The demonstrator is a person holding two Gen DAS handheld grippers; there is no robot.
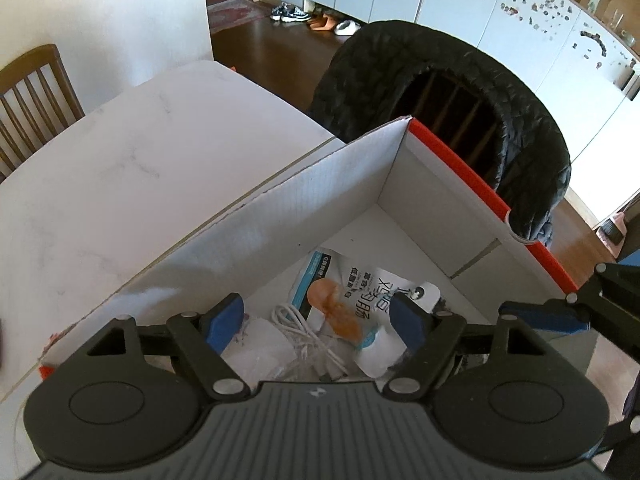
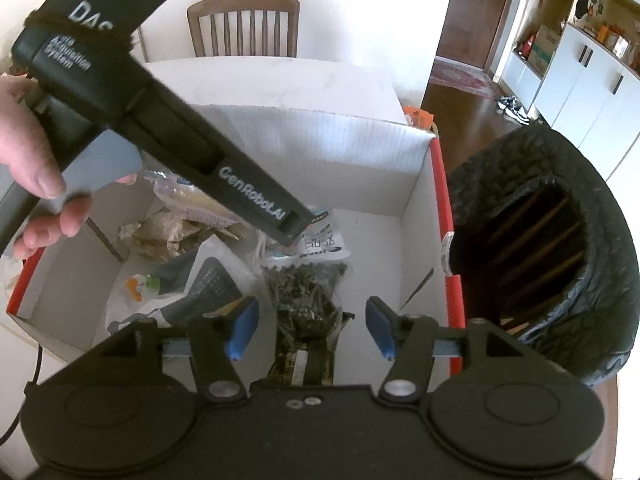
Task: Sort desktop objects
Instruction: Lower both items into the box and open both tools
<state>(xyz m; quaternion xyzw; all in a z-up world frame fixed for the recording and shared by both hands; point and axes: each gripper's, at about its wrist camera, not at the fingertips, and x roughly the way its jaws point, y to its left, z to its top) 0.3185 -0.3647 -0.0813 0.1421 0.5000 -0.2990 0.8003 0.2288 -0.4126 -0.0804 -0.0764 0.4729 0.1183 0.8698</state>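
A white cardboard box [image 1: 360,184] with red outer sides stands on the table and holds several sorted items. In the left wrist view my left gripper [image 1: 316,320] hangs open over a printed snack packet [image 1: 360,284] and a coiled white cable [image 1: 308,336], touching neither. In the right wrist view my right gripper [image 2: 311,328] is open above the box [image 2: 320,140]. A clear bag of dark dried bits [image 2: 308,292] sits between its blue pads [image 2: 242,328], with a gap on each side. The left tool's black housing [image 2: 180,140], held by a hand [image 2: 24,140], crosses that view.
Also in the box are a crumpled golden packet [image 2: 168,236] and a grey keypad item [image 2: 212,284]. A chair draped in a black quilted jacket [image 2: 560,240] stands close to the box's red side. A wooden chair [image 2: 244,28] sits at the white table's [image 1: 120,160] far edge.
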